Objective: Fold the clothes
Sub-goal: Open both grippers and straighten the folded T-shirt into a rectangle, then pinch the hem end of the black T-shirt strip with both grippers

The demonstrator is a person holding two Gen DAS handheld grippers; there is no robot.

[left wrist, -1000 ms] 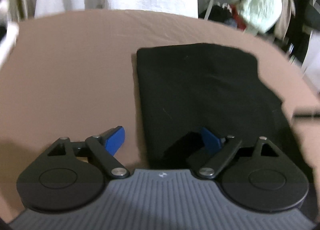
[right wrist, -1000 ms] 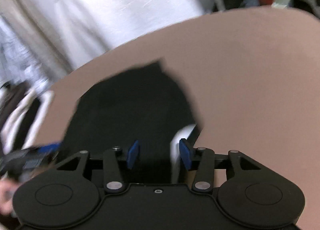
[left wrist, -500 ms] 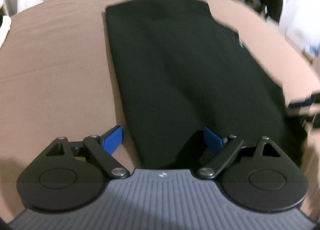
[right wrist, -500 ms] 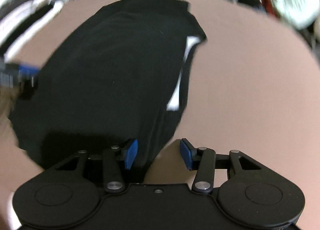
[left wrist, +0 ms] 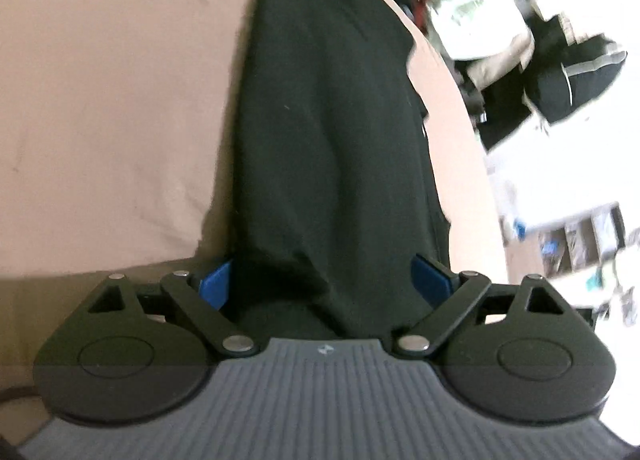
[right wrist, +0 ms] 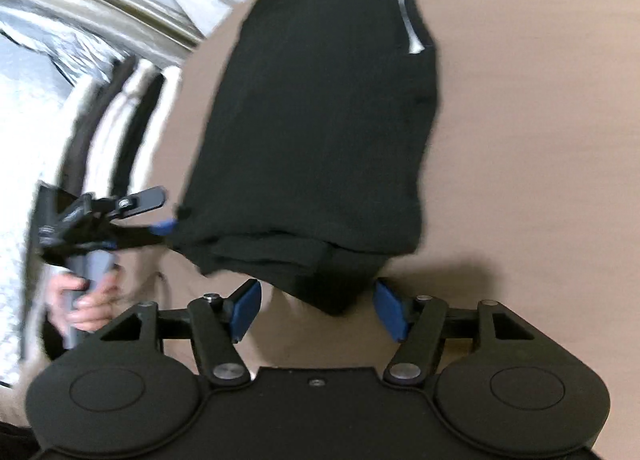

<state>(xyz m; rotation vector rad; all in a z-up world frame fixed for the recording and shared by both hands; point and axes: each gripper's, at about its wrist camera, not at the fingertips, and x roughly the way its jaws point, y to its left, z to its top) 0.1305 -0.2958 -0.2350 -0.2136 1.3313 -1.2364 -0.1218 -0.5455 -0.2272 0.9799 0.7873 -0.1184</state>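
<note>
Right wrist view: right tool [right wrist: 316, 310] jaws are opening around the near corner of the folded black garment [right wrist: 320, 120] on the worktop [right wrist: 540, 140]; left tool [left wrist: 320, 280] spread, straddling its near edge, probably for regripping.

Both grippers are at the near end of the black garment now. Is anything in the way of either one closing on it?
Nothing visible is. The black garment lies on the tan surface, its near end between the open fingers of the left gripper. The right gripper is opening, with the garment's near corner reaching between its pads, untouched. Only fabric lies ahead.
</note>
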